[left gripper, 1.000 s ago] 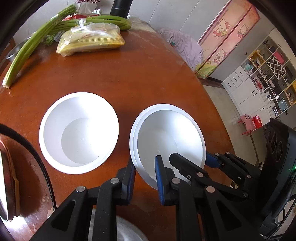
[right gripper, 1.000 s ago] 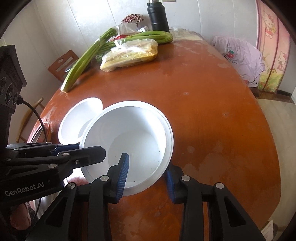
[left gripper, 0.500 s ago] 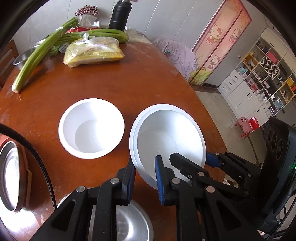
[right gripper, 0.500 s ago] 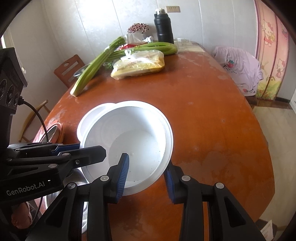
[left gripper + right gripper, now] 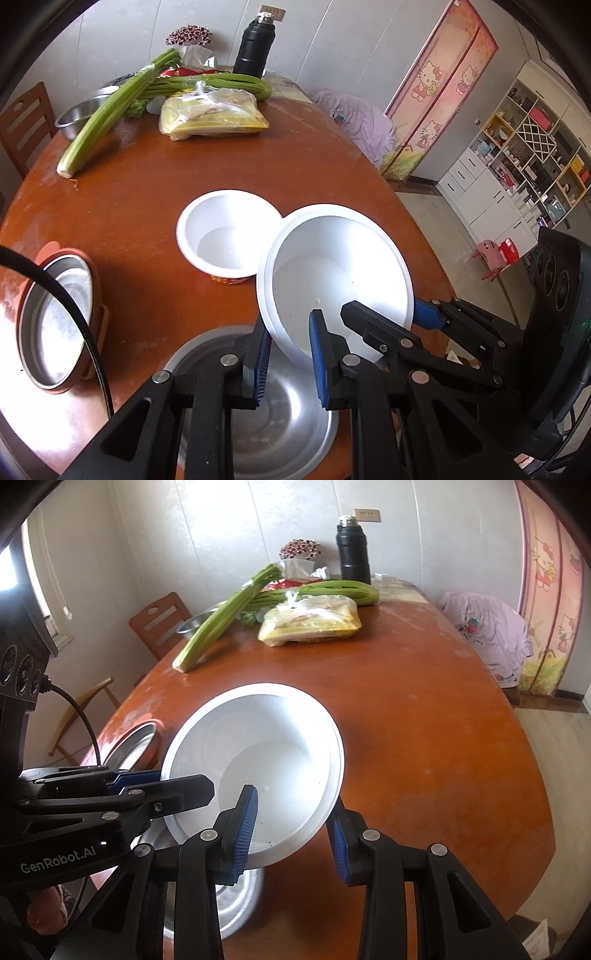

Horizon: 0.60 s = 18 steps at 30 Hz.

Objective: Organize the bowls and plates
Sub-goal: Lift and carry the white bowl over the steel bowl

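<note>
Both grippers pinch one white bowl [image 5: 334,273] by its near rim: the left gripper [image 5: 286,356] on its left edge, the right gripper [image 5: 291,829] opposite. This shared grip holds it tilted above the steel bowl [image 5: 280,413], probably for stacking.

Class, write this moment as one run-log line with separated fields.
left gripper: shut on big white bowl | right gripper: shut on its rim | bowl: tilted, off table | small white bowl: on table
</note>
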Each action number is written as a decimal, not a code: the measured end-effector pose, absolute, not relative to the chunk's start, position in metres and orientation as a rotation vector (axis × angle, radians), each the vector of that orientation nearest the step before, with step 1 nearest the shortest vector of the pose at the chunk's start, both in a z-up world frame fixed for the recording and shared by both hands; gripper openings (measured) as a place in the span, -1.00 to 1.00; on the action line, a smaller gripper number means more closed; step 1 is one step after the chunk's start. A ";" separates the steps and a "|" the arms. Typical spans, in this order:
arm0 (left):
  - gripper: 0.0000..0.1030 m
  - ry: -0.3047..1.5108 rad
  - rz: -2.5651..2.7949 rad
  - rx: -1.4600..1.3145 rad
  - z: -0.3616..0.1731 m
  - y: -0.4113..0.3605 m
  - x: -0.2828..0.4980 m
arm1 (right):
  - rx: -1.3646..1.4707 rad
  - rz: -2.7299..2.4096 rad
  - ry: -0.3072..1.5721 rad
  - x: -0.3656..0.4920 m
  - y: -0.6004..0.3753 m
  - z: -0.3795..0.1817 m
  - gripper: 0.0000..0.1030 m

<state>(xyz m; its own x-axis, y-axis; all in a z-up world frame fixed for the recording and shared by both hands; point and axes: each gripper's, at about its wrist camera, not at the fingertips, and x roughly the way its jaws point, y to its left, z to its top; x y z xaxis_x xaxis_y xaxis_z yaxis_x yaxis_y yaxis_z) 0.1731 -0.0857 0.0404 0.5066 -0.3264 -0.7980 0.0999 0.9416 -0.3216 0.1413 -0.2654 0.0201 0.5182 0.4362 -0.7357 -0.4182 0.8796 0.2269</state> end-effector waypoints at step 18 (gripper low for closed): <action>-0.62 0.981 -0.217 -0.273 0.043 -0.050 0.127 | -0.031 0.581 0.885 0.107 -0.227 0.022 -0.24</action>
<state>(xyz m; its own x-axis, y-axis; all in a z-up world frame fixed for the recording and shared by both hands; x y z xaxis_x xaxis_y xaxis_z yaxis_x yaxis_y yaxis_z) 0.1269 -0.0504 0.0425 0.5395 -0.3021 -0.7859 0.0576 0.9445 -0.3236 0.1069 -0.2274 0.0223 0.4895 0.4662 -0.7369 -0.4909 0.8458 0.2090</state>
